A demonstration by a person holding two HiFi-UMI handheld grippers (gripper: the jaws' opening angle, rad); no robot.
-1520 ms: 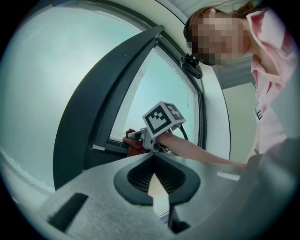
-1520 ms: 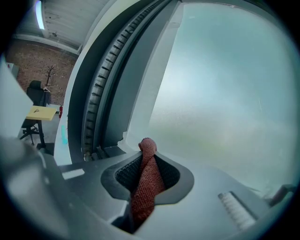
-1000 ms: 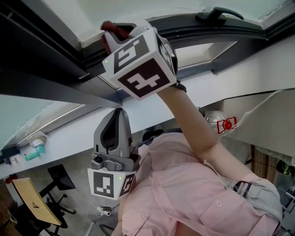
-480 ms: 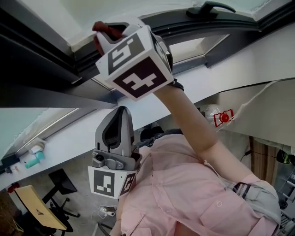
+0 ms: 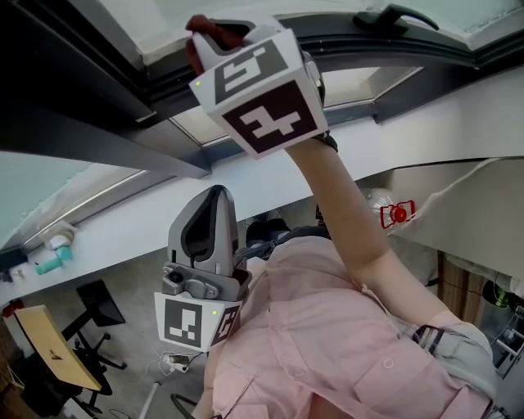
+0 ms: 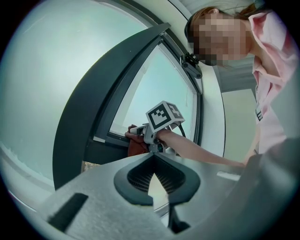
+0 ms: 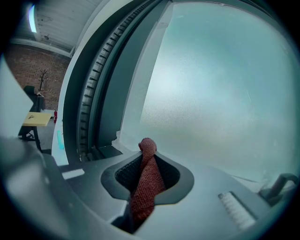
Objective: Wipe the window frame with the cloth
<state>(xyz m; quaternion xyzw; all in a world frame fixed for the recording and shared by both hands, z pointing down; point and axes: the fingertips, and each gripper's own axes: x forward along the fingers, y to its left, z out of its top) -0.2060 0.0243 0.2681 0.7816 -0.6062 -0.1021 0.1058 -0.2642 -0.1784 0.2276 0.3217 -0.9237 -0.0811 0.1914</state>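
Right tool [image 7: 147, 165], raised, was clamped on the red cloth [image 7: 148, 146]. The cloth tip lay at the dark window frame [image 7: 124, 93] near a corner, contact unconfirmed. Left tool [image 6: 153, 161] was closed on nothing and held low. Step judged: wiping stroke. The next move called for pressing the cloth along the frame channel. Open run lay toward the handle [image 5: 393, 16]; the frosted pane [image 7: 220, 93] bounded one side.

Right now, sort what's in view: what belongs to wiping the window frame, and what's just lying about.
In the job: right tongs, shut on the red cloth; window frame.
Lying about: left tongs, shut and empty; window handle; teal bottle; office chair.
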